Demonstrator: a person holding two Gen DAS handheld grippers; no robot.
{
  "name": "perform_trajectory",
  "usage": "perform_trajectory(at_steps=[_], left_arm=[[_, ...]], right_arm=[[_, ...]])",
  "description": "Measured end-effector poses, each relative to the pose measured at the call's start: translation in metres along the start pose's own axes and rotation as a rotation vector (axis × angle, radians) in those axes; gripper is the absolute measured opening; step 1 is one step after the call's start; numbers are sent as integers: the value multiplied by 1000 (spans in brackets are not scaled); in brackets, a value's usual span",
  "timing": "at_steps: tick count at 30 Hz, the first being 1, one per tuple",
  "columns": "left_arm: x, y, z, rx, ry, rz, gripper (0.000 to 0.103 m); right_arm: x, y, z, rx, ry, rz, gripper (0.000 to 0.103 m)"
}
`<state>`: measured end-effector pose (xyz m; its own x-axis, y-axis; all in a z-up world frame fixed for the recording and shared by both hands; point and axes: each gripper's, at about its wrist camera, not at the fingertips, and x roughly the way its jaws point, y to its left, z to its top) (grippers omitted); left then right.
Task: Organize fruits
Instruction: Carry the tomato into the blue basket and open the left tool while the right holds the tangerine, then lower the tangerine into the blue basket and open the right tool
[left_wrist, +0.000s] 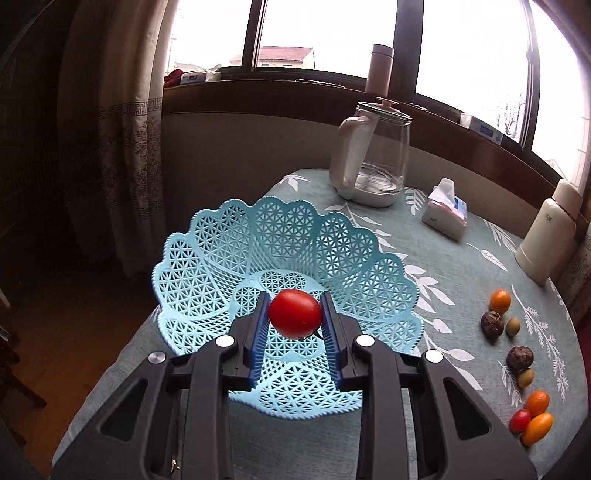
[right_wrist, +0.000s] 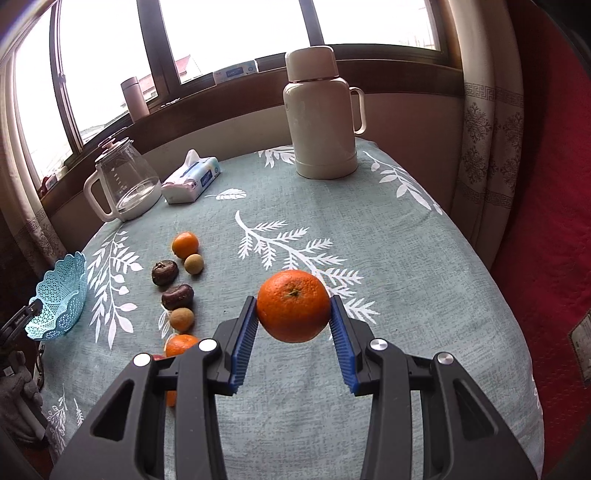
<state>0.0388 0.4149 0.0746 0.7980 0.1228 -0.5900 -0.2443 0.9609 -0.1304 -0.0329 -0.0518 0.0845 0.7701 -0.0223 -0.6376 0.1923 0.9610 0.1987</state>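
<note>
Red fruit (right_wrist: 158, 356) mostly hidden behind right gripper (right_wrist: 293, 312)

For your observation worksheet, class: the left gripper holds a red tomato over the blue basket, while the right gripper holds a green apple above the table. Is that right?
Not quite. The right gripper holds an orange, not a green apple, as the right wrist view shows. The rest stands.
</note>
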Motion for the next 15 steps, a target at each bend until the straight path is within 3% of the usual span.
perform_trajectory(at_steps=[12,14,15], left_arm=[[11,16,-1,-11,27,-17,30],[12,19,1,-18,37,-20,46],[12,20,2,-23,38,-19,59]], right_arm=[[1,54,-5,-72,11,53,40],[3,65,-7,-84,16,63,40],[4,69,-8,-88,21,71,40]])
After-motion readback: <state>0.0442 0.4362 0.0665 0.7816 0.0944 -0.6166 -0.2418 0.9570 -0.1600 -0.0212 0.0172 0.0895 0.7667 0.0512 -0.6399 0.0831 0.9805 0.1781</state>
